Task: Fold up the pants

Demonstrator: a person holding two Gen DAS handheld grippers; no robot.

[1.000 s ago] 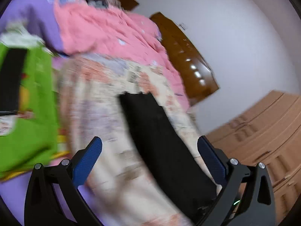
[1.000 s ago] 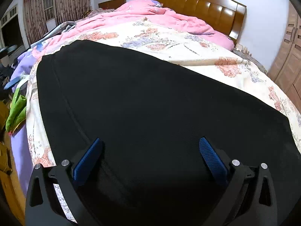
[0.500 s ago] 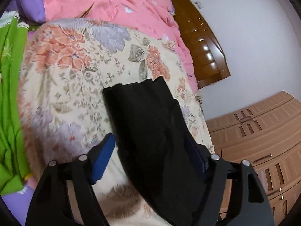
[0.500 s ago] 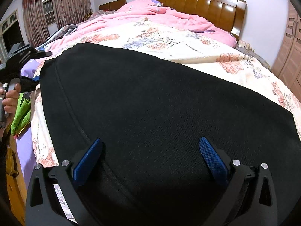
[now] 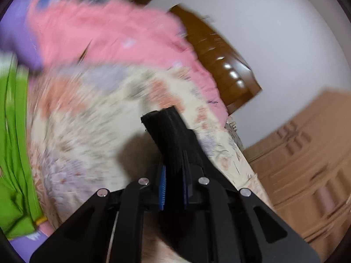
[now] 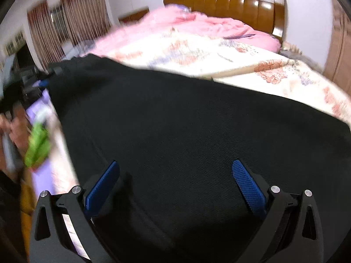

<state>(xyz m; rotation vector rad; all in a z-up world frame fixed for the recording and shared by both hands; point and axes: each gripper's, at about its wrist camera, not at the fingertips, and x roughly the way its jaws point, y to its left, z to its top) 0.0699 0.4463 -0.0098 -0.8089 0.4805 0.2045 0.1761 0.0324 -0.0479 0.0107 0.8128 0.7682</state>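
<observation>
Black pants (image 6: pixel 175 114) lie spread across the floral bed sheet (image 6: pixel 219 50). My right gripper (image 6: pixel 175 164) hovers low over their wide near part, open, its blue pads well apart and holding nothing. In the left wrist view the narrow end of a pant leg (image 5: pixel 169 129) is bunched between the blue pads of my left gripper (image 5: pixel 174 186). Its jaws are closing on that cloth and the pads press it. The leg end sticks up past the fingertips. This view is blurred by motion.
A pink duvet (image 6: pixel 197 24) is piled toward the wooden headboard (image 6: pixel 230 2). A wooden wardrobe (image 5: pixel 307 153) stands past the bed. Green cloth (image 5: pixel 13 142) lies off the bed's edge. A person's hand (image 6: pixel 17 129) shows at the far left.
My left gripper went from wide open around the pant leg to closed on its end. The leg end now stands bunched and raised off the sheet. The right gripper stayed open.
</observation>
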